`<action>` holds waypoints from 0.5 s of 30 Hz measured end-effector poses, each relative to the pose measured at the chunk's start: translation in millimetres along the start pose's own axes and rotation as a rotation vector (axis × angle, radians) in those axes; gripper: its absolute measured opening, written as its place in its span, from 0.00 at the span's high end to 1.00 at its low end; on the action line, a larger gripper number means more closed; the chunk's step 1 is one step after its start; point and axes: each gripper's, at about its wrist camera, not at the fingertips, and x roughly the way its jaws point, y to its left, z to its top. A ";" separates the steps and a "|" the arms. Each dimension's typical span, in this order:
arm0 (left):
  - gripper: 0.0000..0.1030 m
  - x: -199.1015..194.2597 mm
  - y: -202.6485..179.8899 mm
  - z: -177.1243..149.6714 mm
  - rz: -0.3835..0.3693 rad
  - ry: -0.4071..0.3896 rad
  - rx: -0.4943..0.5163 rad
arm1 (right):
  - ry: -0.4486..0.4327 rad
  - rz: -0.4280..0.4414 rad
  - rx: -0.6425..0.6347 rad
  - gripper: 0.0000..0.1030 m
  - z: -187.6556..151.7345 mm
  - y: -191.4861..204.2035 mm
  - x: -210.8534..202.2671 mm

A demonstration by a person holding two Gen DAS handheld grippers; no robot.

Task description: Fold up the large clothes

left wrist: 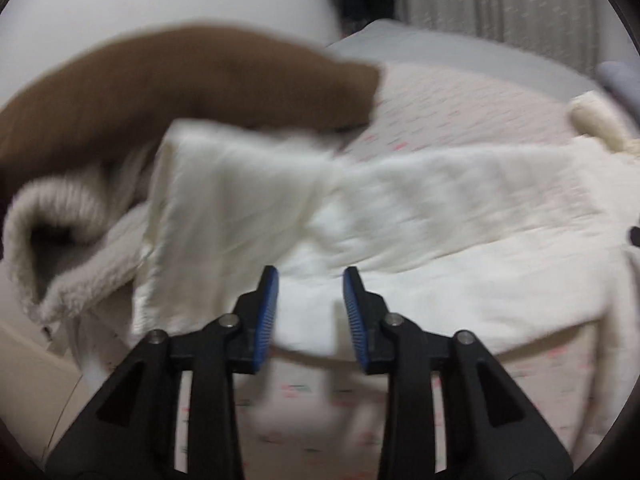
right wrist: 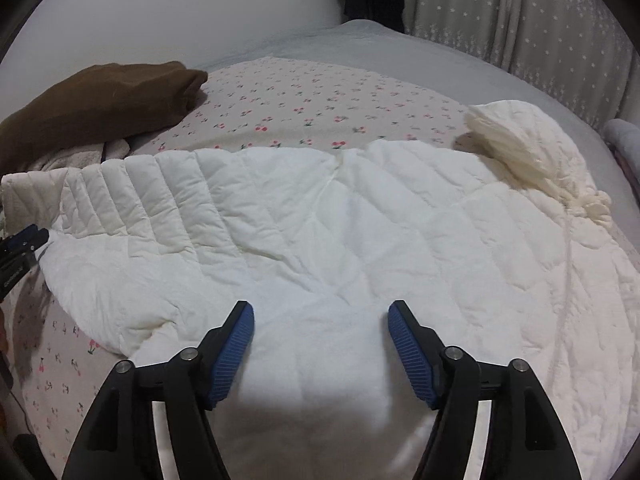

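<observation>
White quilted coat (right wrist: 304, 232) spread on the bed (right wrist: 304, 96), one sleeve folded across; I judge folding barely begun. My left gripper (left wrist: 310, 312) and right gripper (right wrist: 320, 344) hover agape, holding nothing.

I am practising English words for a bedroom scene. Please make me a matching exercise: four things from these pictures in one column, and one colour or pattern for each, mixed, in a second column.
Things:
1. quilted jacket
2. folded garment at far left
3. bed sheet
4. gripper pads

Descriptions:
A. blue, ribbed
B. brown
C. white
D. pale with small cherry print

Pairs: 1-C, 2-B, 3-D, 4-A
</observation>
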 end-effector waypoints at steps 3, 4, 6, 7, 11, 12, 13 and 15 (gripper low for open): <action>0.37 -19.5 -40.8 21.6 -0.174 -0.053 0.070 | -0.003 -0.079 0.035 0.25 -13.3 -37.2 -21.0; 0.36 -22.5 -51.1 24.8 -0.223 -0.055 0.093 | -0.006 -0.108 0.050 0.25 -19.7 -53.3 -28.8; 0.36 -21.6 -67.1 27.9 -0.281 -0.044 0.131 | -0.005 -0.175 0.092 0.25 -36.1 -90.6 -44.9; 0.35 -17.0 -76.4 32.1 -0.300 -0.030 0.149 | -0.001 -0.204 0.122 0.25 -46.2 -111.9 -53.1; 0.35 -17.9 -96.5 32.9 -0.384 0.085 0.188 | 0.014 -0.303 0.271 0.24 -78.8 -196.6 -82.4; 0.35 -17.8 -105.8 41.6 -0.407 0.102 0.190 | 0.013 -0.303 0.317 0.24 -82.3 -214.7 -87.9; 0.35 -11.2 -129.3 43.7 -0.425 0.104 0.193 | 0.009 -0.295 0.351 0.24 -83.1 -230.4 -93.0; 0.32 -13.3 -152.9 61.3 -0.460 0.101 0.204 | -0.003 -0.287 0.395 0.24 -80.7 -249.9 -98.6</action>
